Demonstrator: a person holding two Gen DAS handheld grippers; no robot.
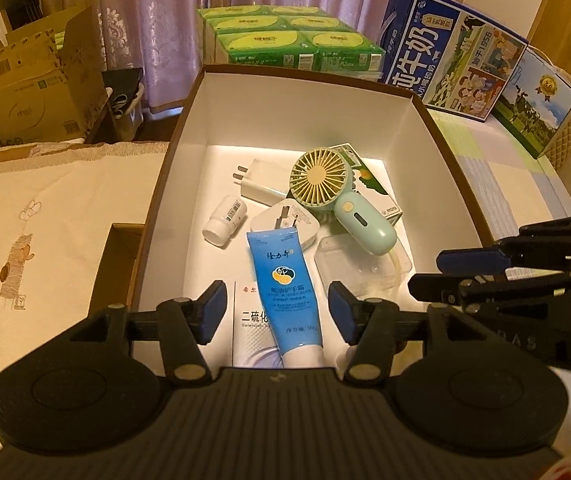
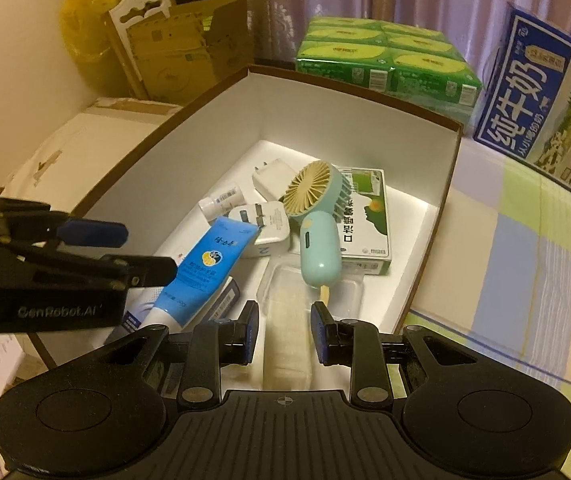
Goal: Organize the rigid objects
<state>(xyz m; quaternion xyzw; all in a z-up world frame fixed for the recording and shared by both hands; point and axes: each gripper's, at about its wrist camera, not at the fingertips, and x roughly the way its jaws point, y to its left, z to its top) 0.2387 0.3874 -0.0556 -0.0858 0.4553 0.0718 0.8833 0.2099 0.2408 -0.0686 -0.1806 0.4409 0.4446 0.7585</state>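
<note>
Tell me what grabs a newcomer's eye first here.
The mint-green handheld fan lies across a green carton near the middle of the open white-lined box. In front of it a bright blue tube lies on a white charger. Both grippers, left and right, hover open at the box's near edge.

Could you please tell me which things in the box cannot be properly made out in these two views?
- White leaflet box: left wrist view, print mostly covered by the blue tube.
- Clear tray: right wrist view, near end hidden behind the right gripper.
- Small bottle: label too small to read.
</note>
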